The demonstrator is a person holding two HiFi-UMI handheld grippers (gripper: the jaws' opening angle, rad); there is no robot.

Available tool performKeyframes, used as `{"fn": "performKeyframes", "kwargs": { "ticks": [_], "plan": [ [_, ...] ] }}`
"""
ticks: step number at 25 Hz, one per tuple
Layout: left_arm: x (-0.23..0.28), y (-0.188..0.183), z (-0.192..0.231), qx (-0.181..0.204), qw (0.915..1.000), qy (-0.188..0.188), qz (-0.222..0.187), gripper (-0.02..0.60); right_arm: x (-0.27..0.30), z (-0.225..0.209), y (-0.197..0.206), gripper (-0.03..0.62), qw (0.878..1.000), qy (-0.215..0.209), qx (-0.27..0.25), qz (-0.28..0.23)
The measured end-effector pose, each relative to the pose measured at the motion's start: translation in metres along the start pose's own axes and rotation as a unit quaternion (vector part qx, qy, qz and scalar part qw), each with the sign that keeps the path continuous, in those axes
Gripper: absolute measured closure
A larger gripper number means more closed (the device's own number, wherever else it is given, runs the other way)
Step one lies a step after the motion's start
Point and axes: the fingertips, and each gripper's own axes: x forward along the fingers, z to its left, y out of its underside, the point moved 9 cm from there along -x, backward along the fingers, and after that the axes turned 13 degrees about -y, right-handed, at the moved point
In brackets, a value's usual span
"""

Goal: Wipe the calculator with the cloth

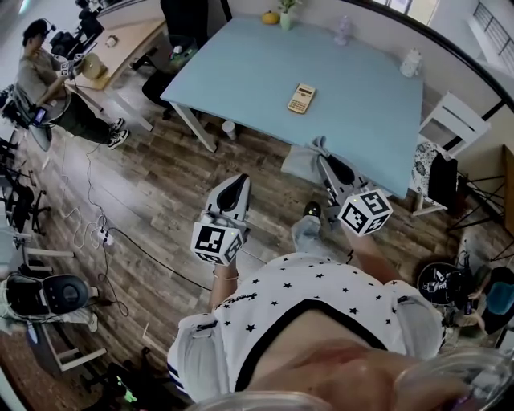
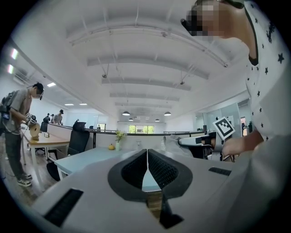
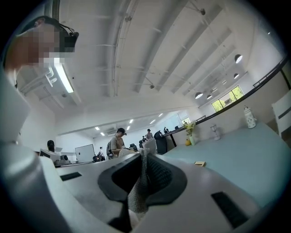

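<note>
A beige calculator (image 1: 301, 98) lies near the middle of the light blue table (image 1: 241, 72); in the right gripper view the calculator (image 3: 199, 163) shows small and far off. My right gripper (image 1: 324, 154) is held off the table's near edge, shut on a grey cloth (image 1: 302, 163) that hangs from its jaws. That cloth (image 3: 142, 185) is pinched between the dark pads. My left gripper (image 1: 238, 182) hovers over the wooden floor, short of the table, its jaws shut with nothing between them (image 2: 147, 154). Both grippers are well apart from the calculator.
At the table's far edge stand a vase with a plant (image 1: 285, 16), an orange fruit (image 1: 271, 17), a clear bottle (image 1: 343, 30) and a white jug (image 1: 410, 62). A white chair (image 1: 454, 120) is right, a black office chair (image 1: 173, 48) left. A person (image 1: 48, 80) works at another desk.
</note>
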Motion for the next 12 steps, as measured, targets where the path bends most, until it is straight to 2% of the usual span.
{"fn": "performKeyframes", "kwargs": {
  "ticks": [12],
  "plan": [
    [0.075,-0.004,0.005,0.006,0.9999,0.007,0.010,0.551,0.034,-0.069,-0.013,0.557,1.000,0.001,0.014,0.002]
  ]
}}
